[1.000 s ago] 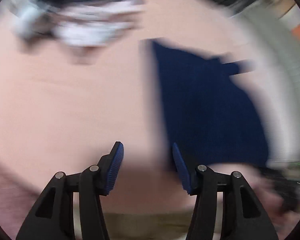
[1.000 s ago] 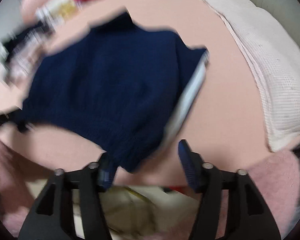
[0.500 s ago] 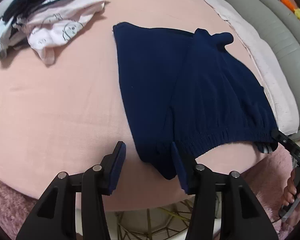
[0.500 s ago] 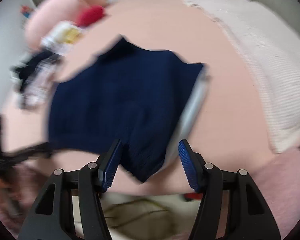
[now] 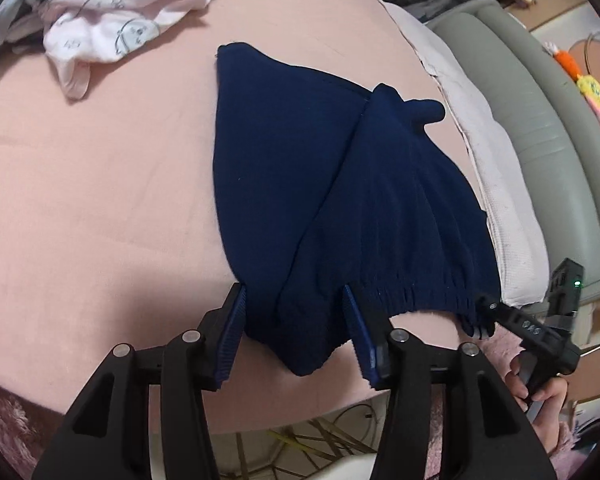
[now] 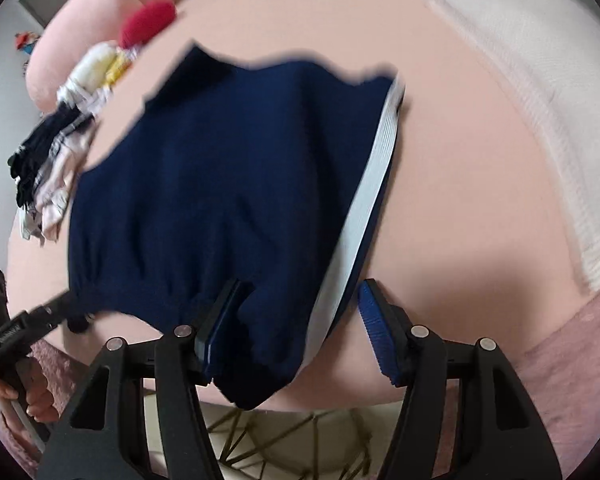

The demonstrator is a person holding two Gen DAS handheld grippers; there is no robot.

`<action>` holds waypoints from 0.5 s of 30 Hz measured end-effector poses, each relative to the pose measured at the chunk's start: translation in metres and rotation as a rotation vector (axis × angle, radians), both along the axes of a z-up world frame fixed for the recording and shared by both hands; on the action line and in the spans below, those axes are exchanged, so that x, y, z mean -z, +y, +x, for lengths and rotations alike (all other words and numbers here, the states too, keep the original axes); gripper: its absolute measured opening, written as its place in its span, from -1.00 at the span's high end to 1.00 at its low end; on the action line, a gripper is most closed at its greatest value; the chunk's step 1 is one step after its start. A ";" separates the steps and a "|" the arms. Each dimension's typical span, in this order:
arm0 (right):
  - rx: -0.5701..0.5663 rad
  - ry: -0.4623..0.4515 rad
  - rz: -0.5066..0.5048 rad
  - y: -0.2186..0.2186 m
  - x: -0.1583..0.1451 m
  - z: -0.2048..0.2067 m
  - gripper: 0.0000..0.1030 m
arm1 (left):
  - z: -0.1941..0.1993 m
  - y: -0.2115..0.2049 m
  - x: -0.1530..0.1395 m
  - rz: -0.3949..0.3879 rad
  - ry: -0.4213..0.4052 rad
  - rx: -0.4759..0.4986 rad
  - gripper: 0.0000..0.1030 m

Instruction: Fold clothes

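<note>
The left hand-held gripper fills the bottom of its own view, black arms ending in blue ribbed pads — its jaws are closing, with dark cloth lying between them. The right hand-held gripper points steeply down, its jaws closing too, cloth between the pads. At the lower right of the left view, the person's right hand clasps a handle; the left hand shows at lower left of the right view.
</note>
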State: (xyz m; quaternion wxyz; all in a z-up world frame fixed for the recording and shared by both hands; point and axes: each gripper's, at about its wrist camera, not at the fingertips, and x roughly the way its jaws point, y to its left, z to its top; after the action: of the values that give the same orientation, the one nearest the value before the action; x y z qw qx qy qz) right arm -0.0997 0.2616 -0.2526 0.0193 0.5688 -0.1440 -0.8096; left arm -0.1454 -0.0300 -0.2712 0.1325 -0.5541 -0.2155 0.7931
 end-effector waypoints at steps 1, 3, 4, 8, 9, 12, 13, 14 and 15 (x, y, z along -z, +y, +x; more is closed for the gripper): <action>-0.011 0.011 0.029 -0.004 -0.001 0.001 -0.05 | -0.001 0.003 0.000 -0.025 0.009 -0.016 0.32; -0.057 0.024 0.088 -0.017 -0.005 0.002 0.30 | 0.009 0.017 -0.006 -0.093 0.034 -0.019 0.60; -0.081 0.035 0.117 -0.023 -0.007 0.002 0.37 | 0.015 0.025 -0.010 -0.128 0.047 -0.019 0.65; -0.098 0.036 0.223 -0.036 -0.013 0.003 0.49 | 0.037 0.018 -0.021 -0.284 0.035 -0.005 0.68; -0.096 0.025 0.237 -0.035 -0.014 0.005 0.49 | 0.037 0.014 -0.023 -0.301 0.031 0.004 0.68; -0.074 0.015 0.175 -0.028 -0.021 0.009 0.44 | 0.028 -0.005 -0.025 -0.168 0.025 -0.003 0.61; -0.063 0.026 0.122 -0.024 -0.028 0.006 0.44 | 0.018 -0.011 -0.027 -0.146 0.031 -0.003 0.56; -0.063 0.046 0.091 -0.023 -0.037 0.001 0.43 | 0.005 -0.014 -0.029 -0.162 0.052 0.001 0.44; -0.076 0.076 0.095 -0.026 -0.048 -0.008 0.43 | -0.010 -0.016 -0.032 -0.188 0.076 0.005 0.34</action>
State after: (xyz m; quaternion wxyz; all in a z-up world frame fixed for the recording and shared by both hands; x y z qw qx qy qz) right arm -0.1073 0.2353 -0.2051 0.0287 0.5428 -0.0828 -0.8353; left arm -0.1557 -0.0465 -0.2392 0.0901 -0.5342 -0.1337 0.8298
